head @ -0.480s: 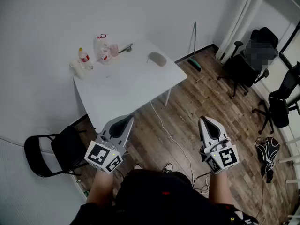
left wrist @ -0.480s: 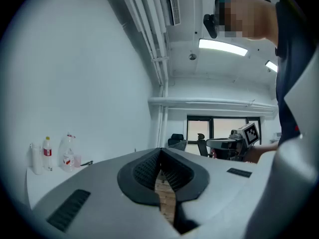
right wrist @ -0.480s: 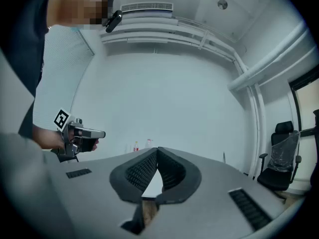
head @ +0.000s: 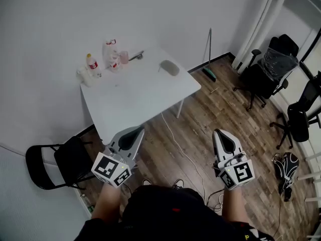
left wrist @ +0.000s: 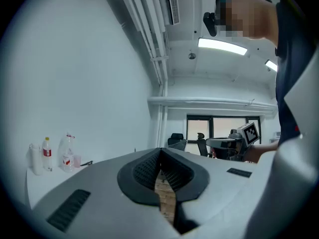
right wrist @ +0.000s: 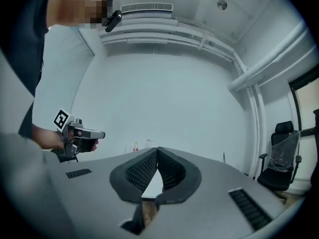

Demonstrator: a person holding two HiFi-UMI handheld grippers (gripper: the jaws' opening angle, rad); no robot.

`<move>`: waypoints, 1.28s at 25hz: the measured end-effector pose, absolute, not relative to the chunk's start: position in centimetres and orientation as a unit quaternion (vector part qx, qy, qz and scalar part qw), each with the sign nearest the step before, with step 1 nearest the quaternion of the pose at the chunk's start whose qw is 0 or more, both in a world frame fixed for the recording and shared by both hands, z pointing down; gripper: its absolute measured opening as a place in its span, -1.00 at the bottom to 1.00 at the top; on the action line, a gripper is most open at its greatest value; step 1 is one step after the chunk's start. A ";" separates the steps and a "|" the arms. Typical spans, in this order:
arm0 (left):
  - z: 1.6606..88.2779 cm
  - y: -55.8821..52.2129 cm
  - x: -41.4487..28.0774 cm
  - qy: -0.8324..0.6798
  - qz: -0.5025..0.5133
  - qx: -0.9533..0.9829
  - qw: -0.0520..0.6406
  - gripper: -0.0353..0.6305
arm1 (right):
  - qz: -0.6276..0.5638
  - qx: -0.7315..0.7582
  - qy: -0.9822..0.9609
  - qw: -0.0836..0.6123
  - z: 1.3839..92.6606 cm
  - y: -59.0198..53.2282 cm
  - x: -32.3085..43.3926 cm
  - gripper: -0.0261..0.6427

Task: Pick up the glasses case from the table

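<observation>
a: well, head view first. where's the glasses case [head: 169,68]?
b: it lies on the white desk [head: 135,97], toward the far right side, alone and well apart from both tools. along the far left edge, by the wall, stand a red-labelled bottle [head: 92,63], a large clear bottle [head: 109,51] and a pink cup [head: 124,57].
a: and the tools?
b: the left tool [head: 134,130] and the right tool [head: 220,133] are held out level above the wooden floor [head: 200,109]. the left one's tip shows just at the desk's near edge, and the right one is further out over the boards. a cable [head: 183,149] trails across the floor between them. a black folding chair [head: 52,162] stands at the left and office chairs [head: 266,67] at the right.
a: left gripper view?
b: its jaws are closed, the ribbed pads meeting at the tip with nothing between them. only floorboards show through the slit lower down. the bottles sit far left, and the right tool with its marker cube [left wrist: 250,131] is off to the right.
a: right gripper view?
b: much the same. the jaws are pressed together tip to tip and are empty. a strip of white desk shows through the gap below the tip. the left tool shows at the left, and the bottles are small against the wall above the jaws. the case itself can't be made out here.
</observation>
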State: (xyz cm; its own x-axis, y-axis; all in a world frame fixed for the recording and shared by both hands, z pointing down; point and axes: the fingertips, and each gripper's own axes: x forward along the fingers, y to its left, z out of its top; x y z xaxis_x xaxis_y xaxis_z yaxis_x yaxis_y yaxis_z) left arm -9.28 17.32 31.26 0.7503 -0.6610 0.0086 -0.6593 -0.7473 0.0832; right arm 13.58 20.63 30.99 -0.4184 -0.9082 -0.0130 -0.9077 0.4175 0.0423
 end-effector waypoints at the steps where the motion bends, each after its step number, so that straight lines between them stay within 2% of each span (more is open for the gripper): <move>1: 31.3 17.3 -9.2 -0.354 -0.011 0.934 0.041 -0.83 | -0.021 0.539 -0.842 0.003 30.9 20.5 13.6 -0.87; 6: 31.4 16.9 -8.8 -0.362 -0.007 0.931 0.042 -0.83 | -0.012 0.533 -0.846 -0.021 30.6 19.6 13.8 -0.86; 11: 32.2 16.7 -7.1 -0.374 -0.005 0.926 0.051 -0.83 | -0.011 0.524 -0.851 0.004 32.4 19.1 15.9 -0.86; 20: 32.9 15.7 -3.6 -0.411 -0.003 0.910 0.051 -0.83 | -0.003 0.506 -0.862 0.012 34.0 17.7 21.1 -0.86; 32: 34.4 12.5 -0.4 -0.412 0.008 0.909 0.057 -0.83 | 0.016 0.507 -0.861 0.023 36.4 14.5 24.1 -0.86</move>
